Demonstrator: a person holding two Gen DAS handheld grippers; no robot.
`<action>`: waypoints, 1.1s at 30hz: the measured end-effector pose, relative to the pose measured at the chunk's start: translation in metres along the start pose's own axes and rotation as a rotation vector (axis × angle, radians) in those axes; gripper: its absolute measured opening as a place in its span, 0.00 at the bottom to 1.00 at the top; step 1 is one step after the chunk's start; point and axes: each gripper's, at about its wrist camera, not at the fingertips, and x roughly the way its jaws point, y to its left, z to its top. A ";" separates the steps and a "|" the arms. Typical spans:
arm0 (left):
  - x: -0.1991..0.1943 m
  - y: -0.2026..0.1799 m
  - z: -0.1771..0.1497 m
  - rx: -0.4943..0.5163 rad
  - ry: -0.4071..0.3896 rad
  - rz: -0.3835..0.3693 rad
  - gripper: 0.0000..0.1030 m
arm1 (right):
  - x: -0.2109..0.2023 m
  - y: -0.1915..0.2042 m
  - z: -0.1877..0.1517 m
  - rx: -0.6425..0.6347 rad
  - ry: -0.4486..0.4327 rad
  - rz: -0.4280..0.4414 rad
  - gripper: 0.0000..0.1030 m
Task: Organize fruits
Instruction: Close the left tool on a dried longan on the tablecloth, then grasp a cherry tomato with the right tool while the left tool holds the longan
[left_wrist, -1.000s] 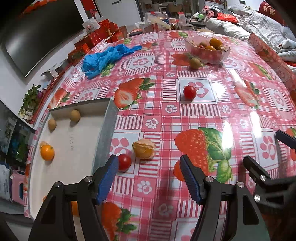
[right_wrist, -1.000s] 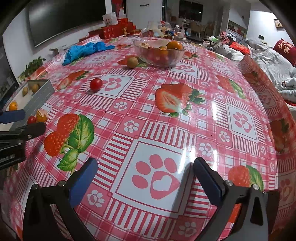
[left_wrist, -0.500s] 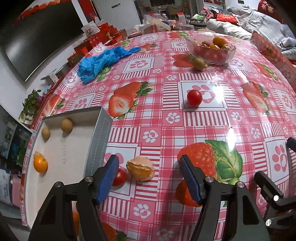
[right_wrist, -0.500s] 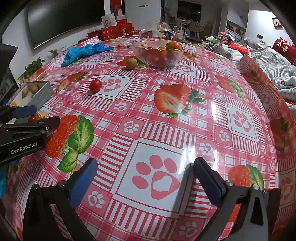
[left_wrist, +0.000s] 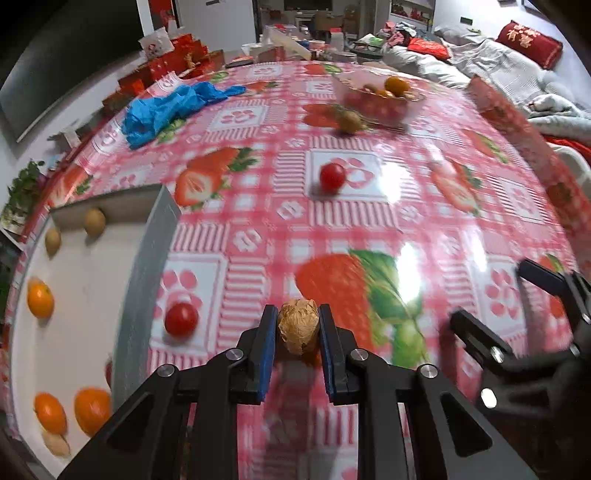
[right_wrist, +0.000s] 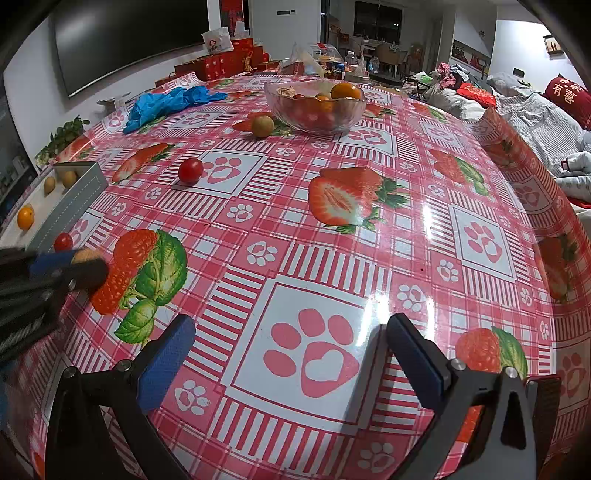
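Note:
My left gripper (left_wrist: 298, 332) is shut on a tan, papery-husked fruit (left_wrist: 298, 326) just above the tablecloth; the right wrist view shows the same grip on the fruit (right_wrist: 86, 254) at the far left. A cherry tomato (left_wrist: 181, 319) lies beside the grey tray (left_wrist: 147, 258), which holds several oranges and two brown fruits. A second tomato (left_wrist: 332, 177) sits mid-table. My right gripper (right_wrist: 291, 354) stands open over a paw-print square with nothing between its fingers.
A glass bowl (right_wrist: 314, 107) of mixed fruit stands at the far side, with a round brown fruit (right_wrist: 262, 126) in front of it. A crumpled blue cloth (right_wrist: 166, 103) lies at the back left. Red boxes line the table's far edge.
My left gripper has shifted over the husked fruit and closed on it; earlier its jaws stood wide with the fruit lying ahead of them. The right gripper has stayed still.

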 end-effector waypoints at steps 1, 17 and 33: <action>-0.002 0.000 -0.003 0.001 0.001 -0.005 0.22 | 0.000 0.000 0.000 0.000 0.000 0.000 1.00; -0.055 0.021 -0.034 -0.064 -0.060 -0.024 0.22 | 0.000 0.000 0.000 0.000 0.000 0.001 1.00; -0.084 0.087 -0.078 -0.200 -0.109 0.005 0.22 | -0.005 0.088 0.004 -0.211 0.110 0.140 1.00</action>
